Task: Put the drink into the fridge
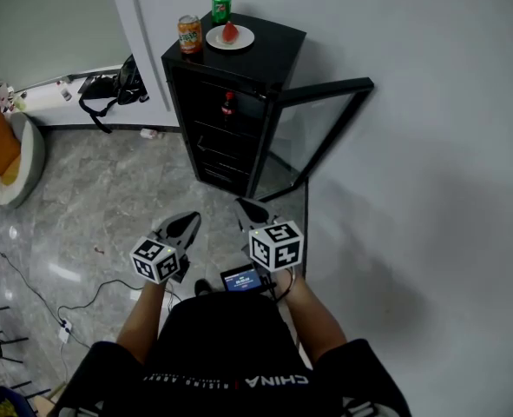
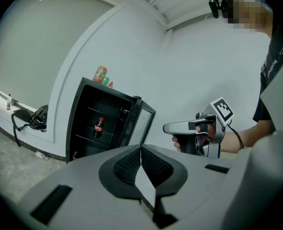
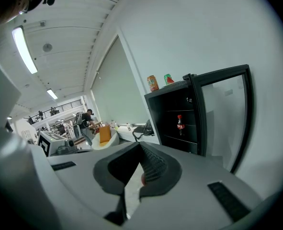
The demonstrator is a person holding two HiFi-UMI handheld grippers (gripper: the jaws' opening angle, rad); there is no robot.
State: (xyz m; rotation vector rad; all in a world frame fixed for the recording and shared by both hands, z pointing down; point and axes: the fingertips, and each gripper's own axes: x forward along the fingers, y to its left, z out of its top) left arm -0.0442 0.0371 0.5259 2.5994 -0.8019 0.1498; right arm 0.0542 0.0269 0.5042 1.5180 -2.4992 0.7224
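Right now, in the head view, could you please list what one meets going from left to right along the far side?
In order: white chair → black bag → orange can → plate → open fridge door.

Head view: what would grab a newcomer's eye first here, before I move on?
The black fridge against the white wall, its glass door swung open and a cola bottle on a shelf inside. On its top stand an orange can, a green can and a plate with something red. Nearer, the left gripper and right gripper hang low, jaws shut.
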